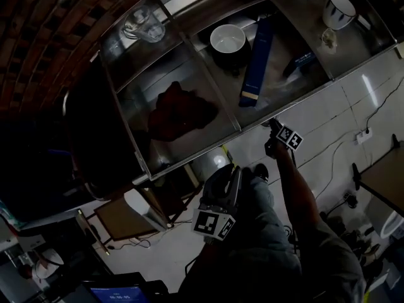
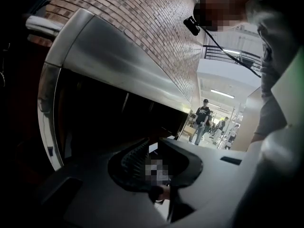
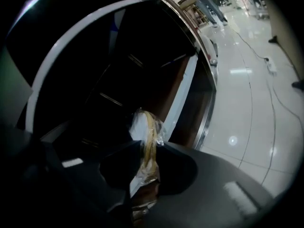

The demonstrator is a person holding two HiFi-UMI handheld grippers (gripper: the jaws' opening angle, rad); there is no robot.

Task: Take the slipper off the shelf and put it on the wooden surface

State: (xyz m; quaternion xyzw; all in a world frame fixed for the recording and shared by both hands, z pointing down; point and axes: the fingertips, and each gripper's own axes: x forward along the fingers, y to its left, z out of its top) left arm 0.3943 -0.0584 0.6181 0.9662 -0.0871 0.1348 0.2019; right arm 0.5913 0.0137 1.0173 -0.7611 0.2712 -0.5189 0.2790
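Observation:
In the right gripper view my right gripper (image 3: 145, 148) is shut on a thin tan slipper wrapped in clear plastic (image 3: 144, 125), which sticks out past the fingertips toward a dark shelf opening. The head view shows the right gripper (image 1: 273, 126) held up at the front edge of the metal shelf (image 1: 189, 160); the slipper itself is hidden there. My left gripper (image 1: 228, 177) hangs lower, in front of the shelf's bottom edge. Its jaws stand together with nothing between them, as the left gripper view (image 2: 154, 148) also shows.
On the shelf lie a dark red lump (image 1: 180, 113), a white bowl (image 1: 228, 38), a blue box (image 1: 257, 62), a glass (image 1: 145, 25) and a cup (image 1: 339, 10). A brown wooden surface (image 1: 121, 219) sits low at the left. Cables cross the white tiled floor (image 1: 328, 125). People stand far off (image 2: 203, 120).

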